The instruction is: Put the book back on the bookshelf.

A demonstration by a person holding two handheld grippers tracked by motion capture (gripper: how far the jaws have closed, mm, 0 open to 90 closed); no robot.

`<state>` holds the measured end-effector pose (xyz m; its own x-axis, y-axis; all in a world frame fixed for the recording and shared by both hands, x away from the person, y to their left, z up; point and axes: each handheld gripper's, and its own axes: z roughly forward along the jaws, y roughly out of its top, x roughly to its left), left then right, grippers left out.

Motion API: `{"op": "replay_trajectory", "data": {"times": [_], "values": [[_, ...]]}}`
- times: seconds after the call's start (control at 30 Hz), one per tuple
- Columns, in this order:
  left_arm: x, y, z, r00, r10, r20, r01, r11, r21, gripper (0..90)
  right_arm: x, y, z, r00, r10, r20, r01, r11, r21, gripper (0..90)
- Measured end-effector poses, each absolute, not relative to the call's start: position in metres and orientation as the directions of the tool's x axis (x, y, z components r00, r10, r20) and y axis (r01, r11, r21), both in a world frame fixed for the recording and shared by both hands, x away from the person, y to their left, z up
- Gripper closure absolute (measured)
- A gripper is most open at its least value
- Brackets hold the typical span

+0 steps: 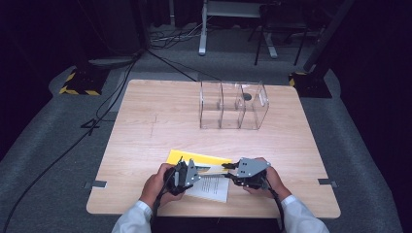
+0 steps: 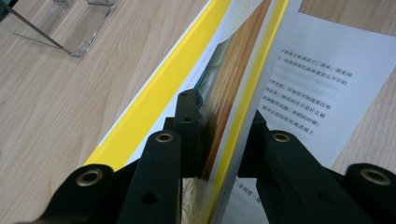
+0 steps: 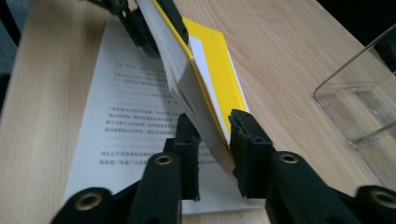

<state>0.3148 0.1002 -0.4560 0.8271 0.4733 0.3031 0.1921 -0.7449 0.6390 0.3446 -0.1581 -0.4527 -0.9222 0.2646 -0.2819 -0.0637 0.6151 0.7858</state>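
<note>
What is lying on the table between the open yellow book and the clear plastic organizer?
Nothing: in the high view, the table is bare wood between the yellow book and the clear organizer.

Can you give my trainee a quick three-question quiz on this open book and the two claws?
1. True or false: the left claw and the right claw each have part of the yellow book between their jaws.
2. What lies flat on the table under the lifted pages? A) a printed white page B) a blue cloth C) a metal tray
3. What stands at the far side of the table, beyond the book?

Key:
1. True: both clamp the raised pages near their edge, from opposite ends.
2. A
3. A clear plastic divided box.
</note>
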Motion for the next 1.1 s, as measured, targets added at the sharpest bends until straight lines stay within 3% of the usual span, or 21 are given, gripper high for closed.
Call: {"op": "replay_trajectory", "data": {"times": [0.13, 0.3, 0.6, 1.1], "values": [[0.315, 0.106, -0.455, 0.830, 0.483, 0.281, 0.195, -0.721, 0.665, 77.0, 0.350, -0.172, -0.448, -0.916, 0.325, -0.234, -0.011, 0.563, 0.826, 52.8], [0.316, 0.114, -0.453, 0.831, 0.499, 0.245, 0.208, -0.687, 0.696, 77.2, 0.367, -0.201, -0.453, -0.882, 0.432, -0.187, 0.091, 0.546, 0.833, 47.1], [0.316, 0.118, -0.453, 0.831, 0.501, 0.243, 0.201, -0.677, 0.708, 77.7, 0.391, -0.216, -0.476, -0.859, 0.500, -0.108, 0.224, 0.558, 0.799, 43.6], [0.317, 0.127, -0.451, 0.825, 0.523, 0.214, 0.210, -0.636, 0.743, 78.4, 0.385, -0.190, -0.489, -0.891, 0.450, -0.064, 0.226, 0.561, 0.797, 40.4]]}}
